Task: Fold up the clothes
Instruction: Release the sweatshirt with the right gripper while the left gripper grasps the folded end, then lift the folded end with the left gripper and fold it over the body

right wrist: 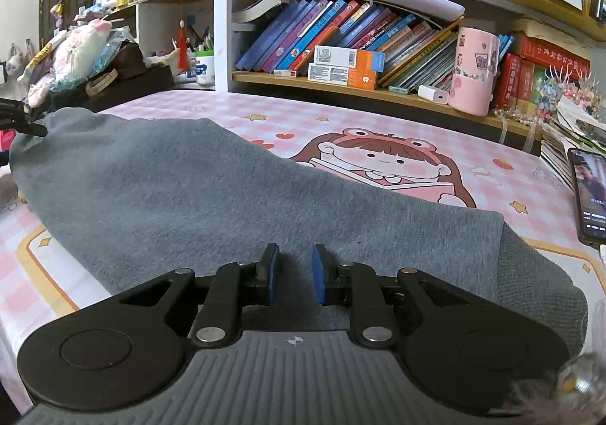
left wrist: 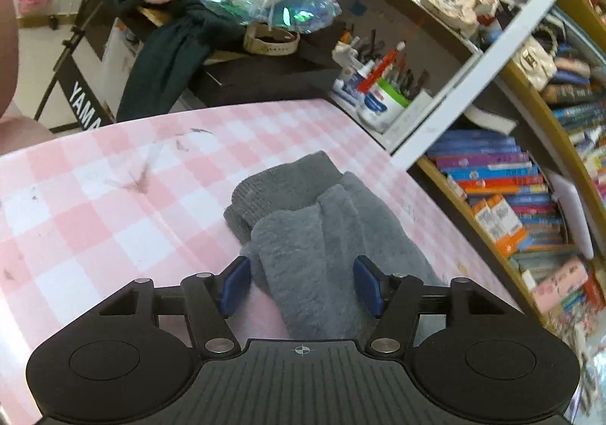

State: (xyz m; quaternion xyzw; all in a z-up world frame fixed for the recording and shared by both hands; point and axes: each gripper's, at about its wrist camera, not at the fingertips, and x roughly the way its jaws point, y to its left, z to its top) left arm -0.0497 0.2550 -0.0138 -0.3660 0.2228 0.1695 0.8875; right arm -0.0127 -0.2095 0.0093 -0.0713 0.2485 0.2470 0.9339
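Hovering low over the grey garment (right wrist: 212, 194), both grippers (left wrist: 301, 283) (right wrist: 295, 271) gape, grasping nothing.

Phone (right wrist: 591, 194) and bookshelf (right wrist: 378, 84) hem the tablecloth (right wrist: 378, 122).

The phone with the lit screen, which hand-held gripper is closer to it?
Right. The right hand-held gripper sits over the grey fleece garment, with the black phone lying nearby on its right. The left hand-held gripper works at the garment's far end; its camera shows no phone.
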